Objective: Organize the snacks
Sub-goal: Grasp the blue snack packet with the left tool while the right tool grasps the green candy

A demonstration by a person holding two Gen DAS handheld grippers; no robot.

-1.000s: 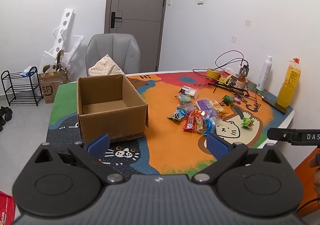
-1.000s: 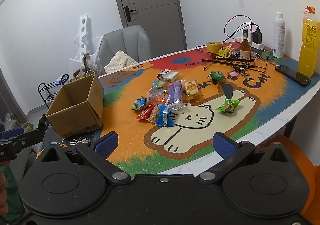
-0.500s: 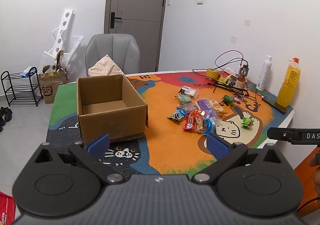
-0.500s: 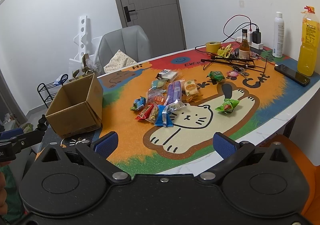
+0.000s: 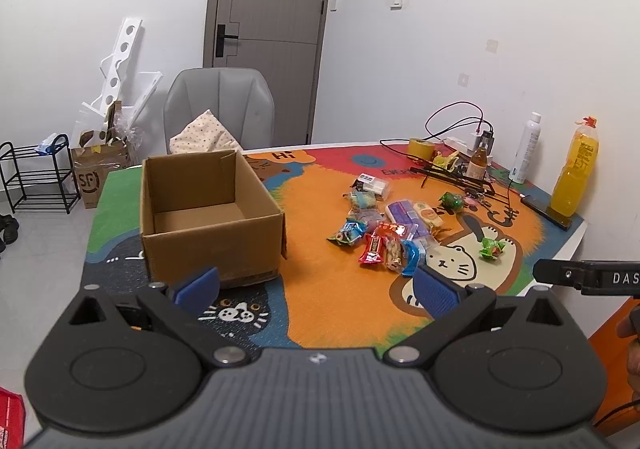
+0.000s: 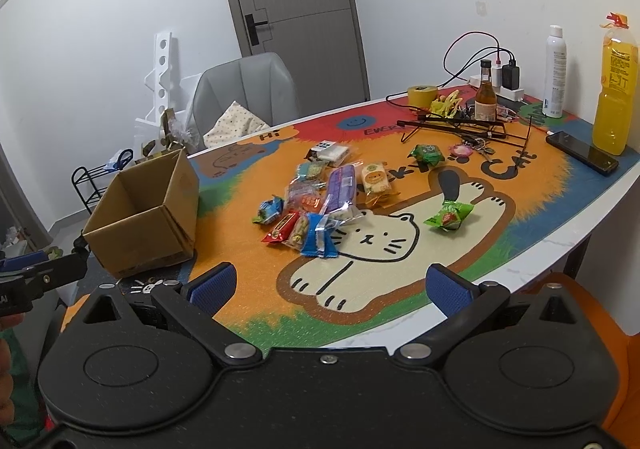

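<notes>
An open, empty cardboard box [image 5: 208, 213] stands on the left of the colourful cat mat [image 5: 320, 289]; it also shows in the right wrist view [image 6: 144, 217]. Several wrapped snacks [image 5: 384, 229] lie in a loose pile right of the box, also seen in the right wrist view [image 6: 320, 205]. Two green packets [image 6: 450, 215] [image 6: 428, 154] lie apart to the right. My left gripper [image 5: 316, 285] is open and empty, held short of the table's near edge. My right gripper [image 6: 330, 285] is open and empty over the near edge.
At the far right of the table stand a yellow juice bottle [image 6: 614, 89], a white spray can [image 6: 556, 71], a brown bottle [image 6: 485, 97], a tape roll [image 6: 422, 94], cables, a black wire stand [image 6: 460, 125] and a phone [image 6: 584, 158]. A grey chair [image 5: 220, 109] stands behind.
</notes>
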